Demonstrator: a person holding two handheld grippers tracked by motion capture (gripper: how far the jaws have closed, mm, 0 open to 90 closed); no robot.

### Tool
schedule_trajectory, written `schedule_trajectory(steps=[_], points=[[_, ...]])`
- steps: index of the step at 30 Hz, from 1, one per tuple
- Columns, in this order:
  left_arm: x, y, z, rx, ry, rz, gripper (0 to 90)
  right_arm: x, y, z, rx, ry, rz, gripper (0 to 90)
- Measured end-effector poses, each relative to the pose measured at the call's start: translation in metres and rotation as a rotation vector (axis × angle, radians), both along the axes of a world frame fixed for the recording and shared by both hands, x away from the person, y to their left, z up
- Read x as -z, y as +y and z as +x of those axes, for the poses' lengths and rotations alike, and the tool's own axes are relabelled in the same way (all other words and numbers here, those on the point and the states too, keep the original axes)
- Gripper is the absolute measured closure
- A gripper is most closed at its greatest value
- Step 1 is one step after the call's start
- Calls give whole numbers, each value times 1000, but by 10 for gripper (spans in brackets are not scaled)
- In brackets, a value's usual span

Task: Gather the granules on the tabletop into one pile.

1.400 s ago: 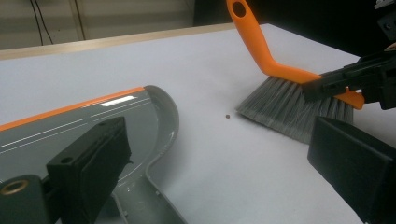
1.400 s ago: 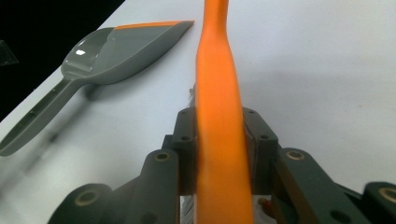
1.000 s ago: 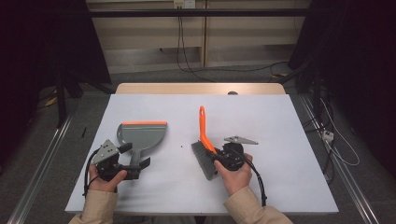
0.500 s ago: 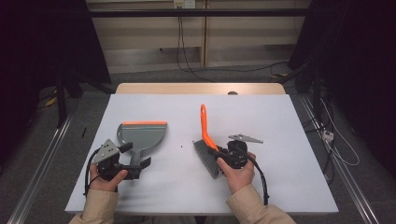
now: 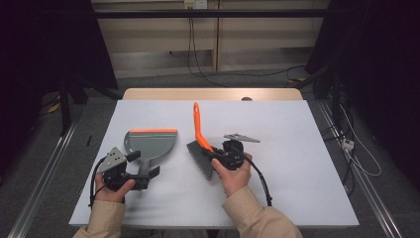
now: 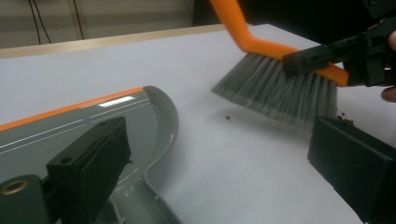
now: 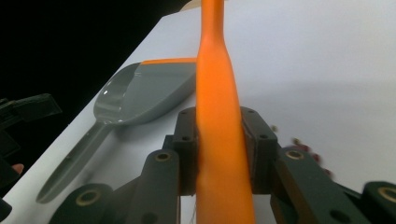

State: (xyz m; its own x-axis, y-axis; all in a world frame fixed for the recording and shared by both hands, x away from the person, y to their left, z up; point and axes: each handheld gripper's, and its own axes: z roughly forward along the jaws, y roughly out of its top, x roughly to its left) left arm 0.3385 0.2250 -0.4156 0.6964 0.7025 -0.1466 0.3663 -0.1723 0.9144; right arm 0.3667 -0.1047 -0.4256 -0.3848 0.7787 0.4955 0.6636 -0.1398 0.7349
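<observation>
A grey dustpan (image 5: 151, 143) with an orange lip lies flat on the white table (image 5: 307, 173), left of centre. My left gripper (image 5: 146, 176) stands open at its handle (image 6: 140, 205), which lies between the wide jaws, close to the left one. My right gripper (image 5: 218, 159) is shut on the orange handle (image 7: 219, 140) of a hand brush (image 5: 199, 148). The grey bristles (image 6: 280, 93) rest on the table just right of the pan. A few small brown crumbs (image 6: 228, 117) lie by the bristles, and more crumbs (image 7: 299, 142) show right of the handle.
The table's far edge is a wooden strip (image 5: 213, 94). Cables (image 5: 198, 64) run over the floor behind it, and more cables (image 5: 351, 148) lie at the right. Metal rails (image 5: 44, 173) flank the table on the floor.
My right gripper has carried the brush a little to the left, toward the dustpan. The left gripper and the dustpan have stayed where they were.
</observation>
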Motion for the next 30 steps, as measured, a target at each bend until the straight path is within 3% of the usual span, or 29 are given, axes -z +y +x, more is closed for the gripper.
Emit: schedule_trajectory(steps=[4,7,8,10,15,30], points=[[0,3,1,-3,-1,0,54,5,22,11,-19,16,7,712],[0,4,1,-6,0,1,54,14,30,17,-15,39,-56,713],[1,5,0,-8,0,0,54,15,28,19,-2,40,-75,712],[1,5,0,-9,1,2,53,16,19,22,11,80,-52,711],[0,5,-1,-11,-3,3,54,13,3,18,39,75,-101,711],[-1,-2,-1,7,-5,15,54,13,-38,-4,111,87,-95,711]])
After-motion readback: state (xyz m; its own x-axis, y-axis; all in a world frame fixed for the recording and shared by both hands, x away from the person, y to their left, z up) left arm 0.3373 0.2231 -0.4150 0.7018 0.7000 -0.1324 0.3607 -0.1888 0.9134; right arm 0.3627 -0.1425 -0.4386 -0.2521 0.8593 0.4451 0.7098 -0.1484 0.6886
